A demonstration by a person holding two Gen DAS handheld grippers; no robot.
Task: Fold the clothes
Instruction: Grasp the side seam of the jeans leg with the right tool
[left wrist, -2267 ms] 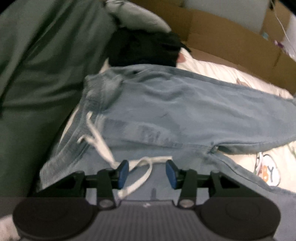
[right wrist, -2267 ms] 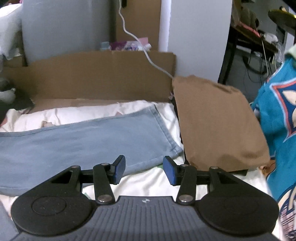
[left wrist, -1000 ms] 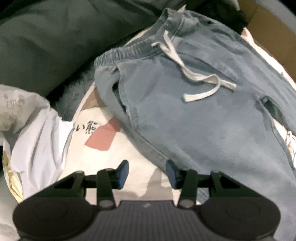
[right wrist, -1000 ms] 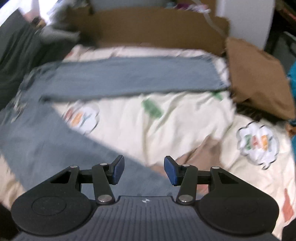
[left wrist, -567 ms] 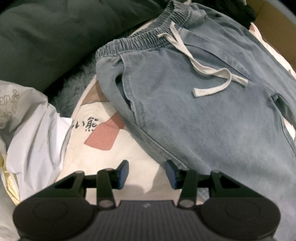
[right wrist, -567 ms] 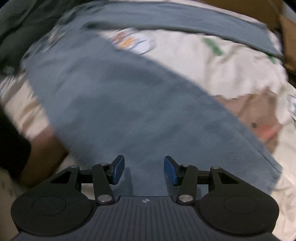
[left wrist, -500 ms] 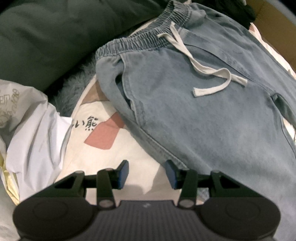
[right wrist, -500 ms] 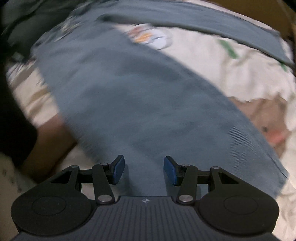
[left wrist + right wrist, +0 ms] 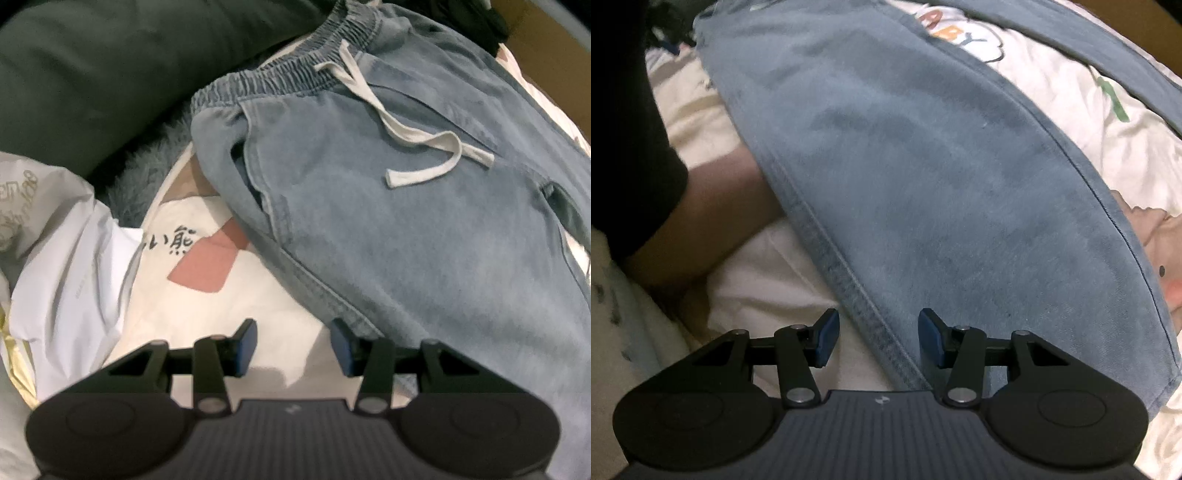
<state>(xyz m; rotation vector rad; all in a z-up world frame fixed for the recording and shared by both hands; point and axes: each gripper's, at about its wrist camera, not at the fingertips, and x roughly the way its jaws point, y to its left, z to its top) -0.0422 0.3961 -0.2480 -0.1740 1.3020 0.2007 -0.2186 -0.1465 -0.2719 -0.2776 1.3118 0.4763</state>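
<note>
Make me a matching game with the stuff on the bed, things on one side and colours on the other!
Things:
1. denim jogger trousers
2. flat cotton drawstring
3. big soft pillow
4. patch printed on the cream bedsheet

Colours:
A. dark green
B. pink
C. light blue
D. white

Pairs: 1-C, 2-D, 3-A, 4-B

A cream printed bedsheet covers the bed, with a dark green cushion above it, a crumpled white bag left of it, and brown cardboard at its far right.
</note>
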